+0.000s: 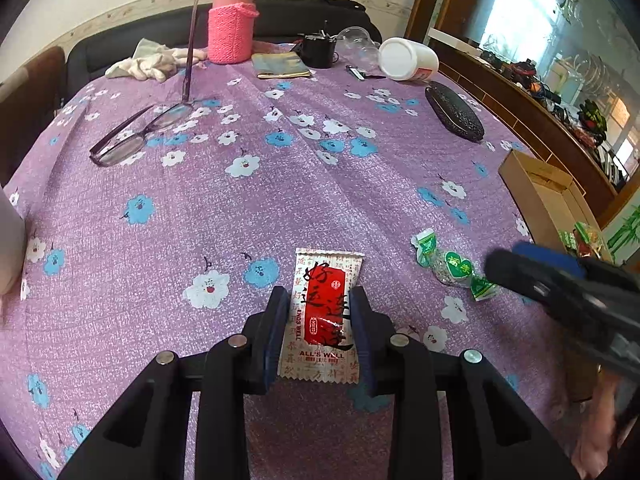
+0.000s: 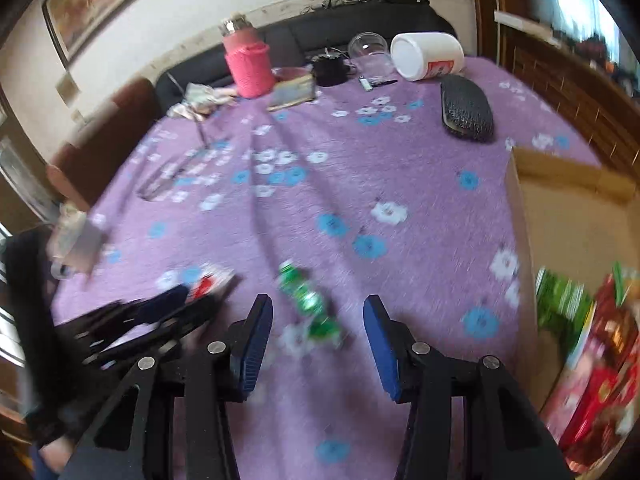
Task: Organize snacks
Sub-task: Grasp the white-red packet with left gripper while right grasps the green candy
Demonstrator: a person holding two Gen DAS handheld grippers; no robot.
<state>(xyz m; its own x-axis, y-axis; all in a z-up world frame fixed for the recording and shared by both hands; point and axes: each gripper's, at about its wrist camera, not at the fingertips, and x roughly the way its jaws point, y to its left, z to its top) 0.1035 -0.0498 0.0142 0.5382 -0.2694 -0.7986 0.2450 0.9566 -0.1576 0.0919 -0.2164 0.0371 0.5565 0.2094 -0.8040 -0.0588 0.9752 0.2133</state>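
Print on the red-and-white sachet (image 1: 322,316) reads only in your left view; the right view blurs it to a red smear (image 2: 206,284); your left gripper (image 1: 320,300) clamps its crinkled edges just above the purple flowered cloth (image 1: 240,216); your right gripper (image 2: 318,316) gapes wide, holding nothing, over one twisted green candy (image 2: 310,306); only the right view shows glossy red and green packets (image 2: 592,360) inside the cardboard box (image 2: 524,240).
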